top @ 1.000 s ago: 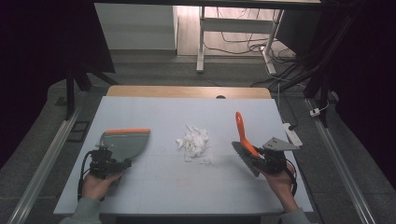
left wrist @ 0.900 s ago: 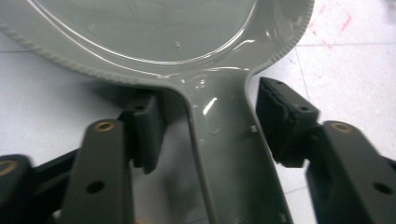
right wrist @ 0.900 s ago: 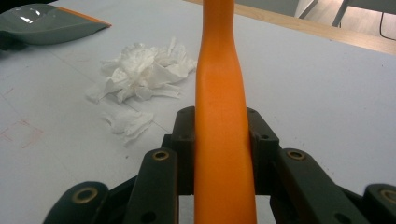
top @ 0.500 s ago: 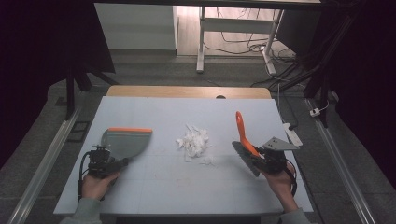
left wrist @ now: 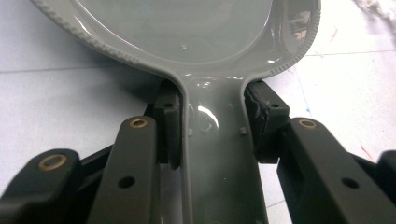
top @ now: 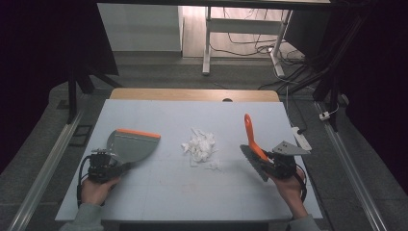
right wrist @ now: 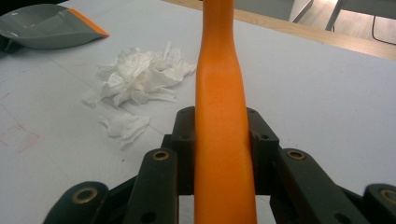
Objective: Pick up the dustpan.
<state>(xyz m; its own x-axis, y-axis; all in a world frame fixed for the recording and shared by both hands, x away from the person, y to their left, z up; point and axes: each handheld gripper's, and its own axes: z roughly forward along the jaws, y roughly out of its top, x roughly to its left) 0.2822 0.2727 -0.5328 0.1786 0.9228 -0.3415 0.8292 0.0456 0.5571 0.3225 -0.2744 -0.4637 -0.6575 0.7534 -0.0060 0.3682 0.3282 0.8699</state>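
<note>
The left gripper [top: 103,166] is at the near left of the table [top: 159,197]. Its jaws have just been closing and now clamp the grey handle of the dustpan [top: 131,146], which lies flat with its orange edge away from the person. The right gripper [top: 275,165], near right, is clamped on the brush [top: 252,144], orange handle pointing up and away. Between the 2 tools lies a paper pile [top: 199,146], touching neither. No writing can be read. The left gripper view shows the pads [left wrist: 261,119] pressing the dustpan handle.
</note>
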